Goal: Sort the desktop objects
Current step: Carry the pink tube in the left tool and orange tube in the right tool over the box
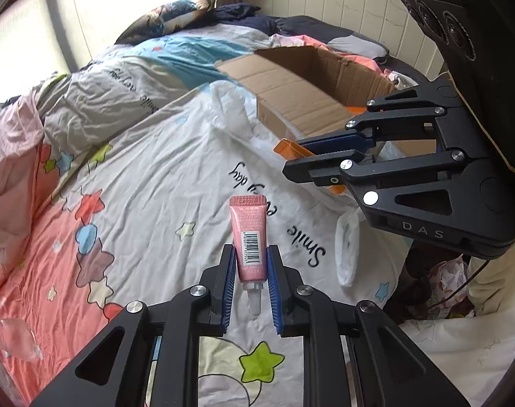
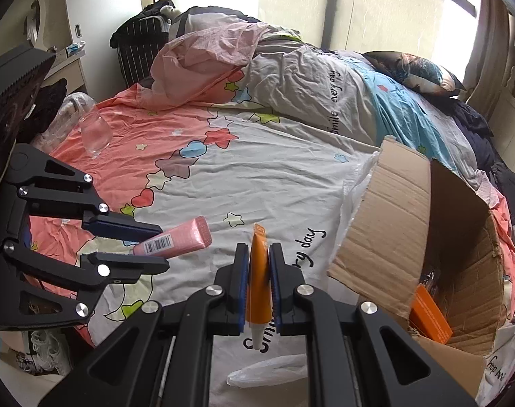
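Both grippers gripping tubes above the bed [image 1: 149,176].
Left gripper [image 1: 250,264] jaws clamping the pink tube [image 1: 250,234], right gripper [image 2: 259,271] jaws the orange tube [image 2: 258,278]; both lying lengthwise, caps pointing back, beside the cardboard box [image 2: 461,237].

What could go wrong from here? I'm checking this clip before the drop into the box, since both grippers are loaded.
1. The left gripper pinches only the cap end of the pink tube; most of it sticks out, so it might pivot or slip.
2. The raised flap of the cardboard box stands beside the orange tube in the right gripper and could snag it.
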Motion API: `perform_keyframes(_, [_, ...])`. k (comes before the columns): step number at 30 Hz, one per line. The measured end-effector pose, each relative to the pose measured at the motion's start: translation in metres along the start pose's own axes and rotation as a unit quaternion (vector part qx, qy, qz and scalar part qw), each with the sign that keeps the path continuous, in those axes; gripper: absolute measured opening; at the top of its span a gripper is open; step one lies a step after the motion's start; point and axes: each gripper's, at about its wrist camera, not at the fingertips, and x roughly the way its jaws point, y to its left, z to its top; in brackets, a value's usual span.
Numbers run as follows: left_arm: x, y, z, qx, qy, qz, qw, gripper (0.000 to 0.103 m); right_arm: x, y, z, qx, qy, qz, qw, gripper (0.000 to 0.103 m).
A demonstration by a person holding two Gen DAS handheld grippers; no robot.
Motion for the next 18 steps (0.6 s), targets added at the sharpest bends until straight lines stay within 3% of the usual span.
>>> perform_keyframes(12, [0.0,-0.046,0.041,0.043,-0.001,-0.018,0.9989,0.018,-0.044,-0.049,-0.014,0.035,-0.034,-0.019,0.999,0.012])
perform_keyframes(18, [0.008,-0.065,0.064,0.064,-0.007,-0.044,0.997,0.018,-0.047,-0.083,-0.025,0.061,-0.028,-0.038,0.997,0.012])
